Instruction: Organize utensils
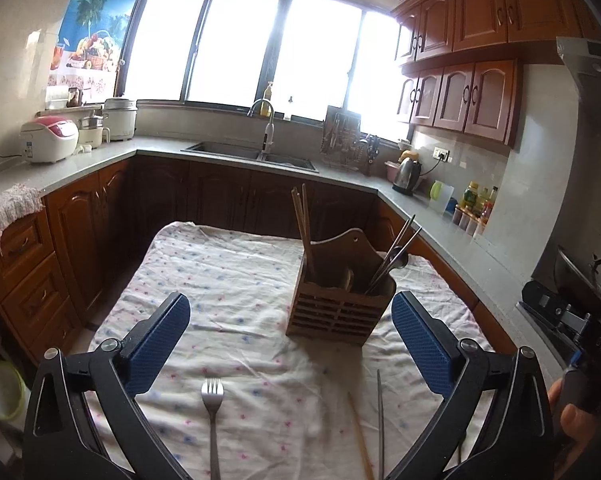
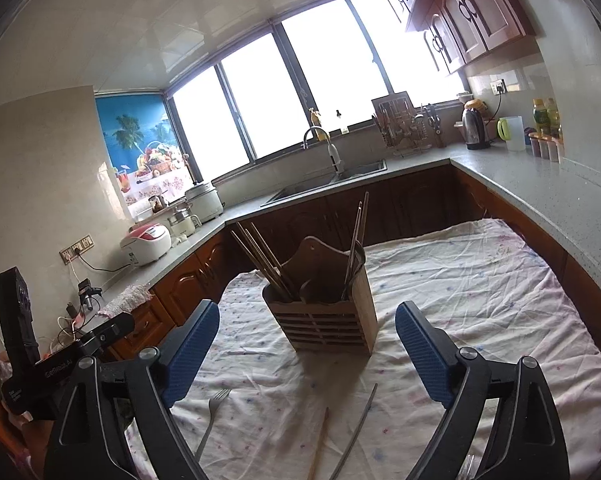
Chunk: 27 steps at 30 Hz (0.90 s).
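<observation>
Utensils nearest us come first: a fork (image 1: 212, 404), a wooden chopstick (image 1: 360, 436) and a metal chopstick (image 1: 380, 420) lie flat on the cloth (image 1: 228, 280), all still outside the holder (image 1: 336, 308). We judge the step in hand to be picking one of these up, since both grippers hang above the cloth with nothing between their pads.

To do it well, we would take one piece at a time and close across its thin shaft, not along it. The fork suits our left gripper (image 1: 290, 338): its tines point away from us and its handle runs back under the left finger's side, so we should come down over the handle. The two chopsticks lie close together, nearly parallel, so we should drop on one only; the loose, wrinkled cloth may bunch up under the pads.

Our left gripper's jaws stand wide apart. The fork lies below and nearer than the pads, toward the left one; the chopsticks lie nearer too, toward the right pad.

Our right gripper (image 2: 306, 354) is also spread wide and empty. In its view the fork (image 2: 212, 416) sits low by the left pad, while the wooden chopstick (image 2: 320, 440) and metal chopstick (image 2: 360, 428) lie between the pads but closer to us.

Farther on, the holder stands upright on the cloth, already holding wooden and metal chopsticks in separate compartments.
</observation>
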{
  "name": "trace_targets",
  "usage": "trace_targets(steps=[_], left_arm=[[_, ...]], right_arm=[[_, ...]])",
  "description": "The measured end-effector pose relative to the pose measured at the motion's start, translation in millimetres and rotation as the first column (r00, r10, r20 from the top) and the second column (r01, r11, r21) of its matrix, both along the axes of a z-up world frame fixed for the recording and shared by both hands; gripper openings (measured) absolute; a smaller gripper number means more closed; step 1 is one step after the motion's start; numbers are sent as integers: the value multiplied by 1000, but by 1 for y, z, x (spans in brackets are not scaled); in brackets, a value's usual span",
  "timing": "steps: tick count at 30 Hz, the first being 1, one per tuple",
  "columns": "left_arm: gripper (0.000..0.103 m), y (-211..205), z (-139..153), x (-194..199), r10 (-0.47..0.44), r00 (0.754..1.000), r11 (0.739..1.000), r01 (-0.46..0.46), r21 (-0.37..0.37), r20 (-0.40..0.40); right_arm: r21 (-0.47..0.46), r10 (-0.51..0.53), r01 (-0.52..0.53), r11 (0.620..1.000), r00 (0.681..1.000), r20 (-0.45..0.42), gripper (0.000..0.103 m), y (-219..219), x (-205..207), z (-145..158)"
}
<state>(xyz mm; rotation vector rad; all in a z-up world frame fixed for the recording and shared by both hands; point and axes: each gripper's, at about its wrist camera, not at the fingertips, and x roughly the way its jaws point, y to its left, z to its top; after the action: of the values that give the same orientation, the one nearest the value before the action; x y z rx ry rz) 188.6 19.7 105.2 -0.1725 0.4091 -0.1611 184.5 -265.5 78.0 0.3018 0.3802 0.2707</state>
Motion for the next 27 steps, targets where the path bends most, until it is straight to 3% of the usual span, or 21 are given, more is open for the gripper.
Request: trace_targets(steps=[4,8,12,17,20,23,27], left_arm=[[103,6,20,-18,-11,998,1000,13,-25,61],[103,7,22,-38,-24,996,1000,26,-15,90],[103,8,13,-48,-59,997,997,61,-48,43],[103,11,38,-72,-2,989,1000,6,-25,150],[103,8,48,-81,-23,987,1000,24,-7,160],[103,3,35,-91,-34,989,999,33,10,146],[103,-12,-6,-97,-33,998,996,28,86,54]], right_arm=[[-1,0,0,1000,995,97,102,-1,-22,28],[-28,0,6,1000,980,199,103,3,-51,47],[-50,16,-5,999,977,214,103,7,-70,42],[-69,31,-16,997,975,219,103,9,-76,49],[-56,37,-24,998,966,258,103,6,-84,63],[-61,30,-15,998,964,264,103,7,-93,61],[-92,-4,29,995,965,263,103,11,-111,22]])
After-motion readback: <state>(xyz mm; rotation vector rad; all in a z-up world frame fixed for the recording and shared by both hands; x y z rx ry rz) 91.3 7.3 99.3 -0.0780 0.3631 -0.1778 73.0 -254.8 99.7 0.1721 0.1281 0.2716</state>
